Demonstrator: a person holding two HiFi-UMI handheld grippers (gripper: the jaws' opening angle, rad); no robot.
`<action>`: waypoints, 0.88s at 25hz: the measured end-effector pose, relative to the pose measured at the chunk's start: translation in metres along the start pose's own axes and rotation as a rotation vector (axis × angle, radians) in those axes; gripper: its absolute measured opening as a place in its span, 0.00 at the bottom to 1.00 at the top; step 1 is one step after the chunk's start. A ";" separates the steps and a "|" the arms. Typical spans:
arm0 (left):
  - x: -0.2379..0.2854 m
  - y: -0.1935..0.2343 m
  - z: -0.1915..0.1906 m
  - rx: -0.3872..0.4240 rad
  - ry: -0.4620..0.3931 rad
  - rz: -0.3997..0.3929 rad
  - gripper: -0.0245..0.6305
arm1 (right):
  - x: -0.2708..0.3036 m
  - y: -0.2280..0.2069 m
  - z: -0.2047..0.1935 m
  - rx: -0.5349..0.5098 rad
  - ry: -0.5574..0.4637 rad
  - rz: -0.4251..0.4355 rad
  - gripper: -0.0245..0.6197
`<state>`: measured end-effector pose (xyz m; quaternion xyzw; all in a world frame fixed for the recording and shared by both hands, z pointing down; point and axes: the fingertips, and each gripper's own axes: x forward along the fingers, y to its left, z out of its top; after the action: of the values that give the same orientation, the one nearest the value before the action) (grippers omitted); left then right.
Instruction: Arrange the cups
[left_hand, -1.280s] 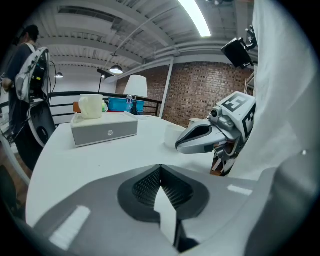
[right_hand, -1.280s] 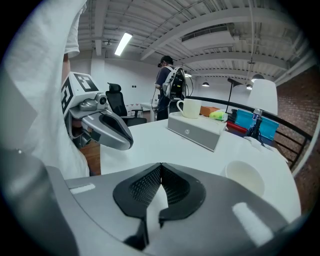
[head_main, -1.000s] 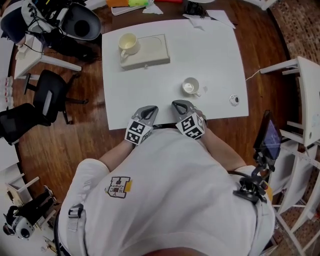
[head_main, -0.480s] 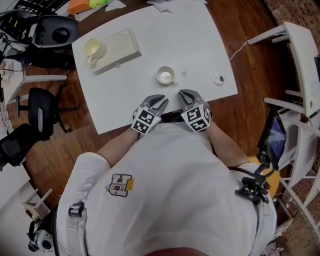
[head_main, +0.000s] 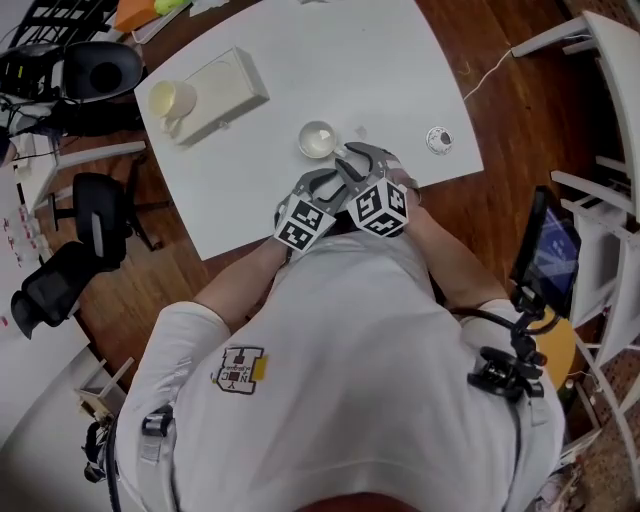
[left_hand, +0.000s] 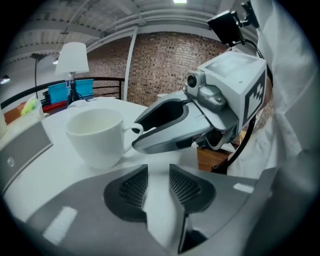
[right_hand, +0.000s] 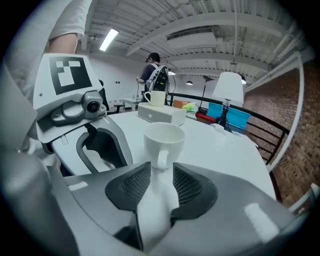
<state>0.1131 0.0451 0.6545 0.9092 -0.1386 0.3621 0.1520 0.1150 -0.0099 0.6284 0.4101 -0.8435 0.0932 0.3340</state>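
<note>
A white cup (head_main: 318, 139) stands on the white table (head_main: 400, 70) near its front edge. My right gripper (head_main: 352, 156) points at it from just behind. Its jaws are opening, and the cup's handle (right_hand: 161, 159) lies just ahead of the gap, not pressed. My left gripper (head_main: 322, 186) sits beside the right one and short of the cup (left_hand: 97, 135). Its jaws are opening too, with nothing between them. A second, cream cup (head_main: 170, 100) stands on the end of a pale block (head_main: 222, 85) at the far left.
A small round disc (head_main: 438, 140) lies on the table at the right. Black chairs (head_main: 95, 205) stand left of the table, and a white rack (head_main: 600, 60) and a screen (head_main: 550, 262) to its right. A lamp (right_hand: 229, 90) and a person (right_hand: 155, 75) are far off.
Both grippers have moved forward over the table's front edge to the near cup. Their jaws, shut before, now stand apart. The head view has swung, so the table sits tilted in frame.
</note>
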 end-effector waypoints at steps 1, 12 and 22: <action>-0.001 0.002 0.002 -0.003 0.003 0.006 0.21 | 0.003 0.001 0.003 -0.021 -0.002 0.001 0.25; -0.029 0.078 -0.022 -0.023 0.051 0.261 0.21 | 0.018 -0.004 0.003 -0.098 -0.010 0.001 0.13; -0.019 0.103 0.010 0.309 0.024 0.199 0.21 | 0.018 -0.011 0.000 -0.125 -0.018 0.029 0.11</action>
<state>0.0684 -0.0507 0.6520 0.8991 -0.1688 0.4031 -0.0246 0.1152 -0.0284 0.6386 0.3768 -0.8567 0.0413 0.3498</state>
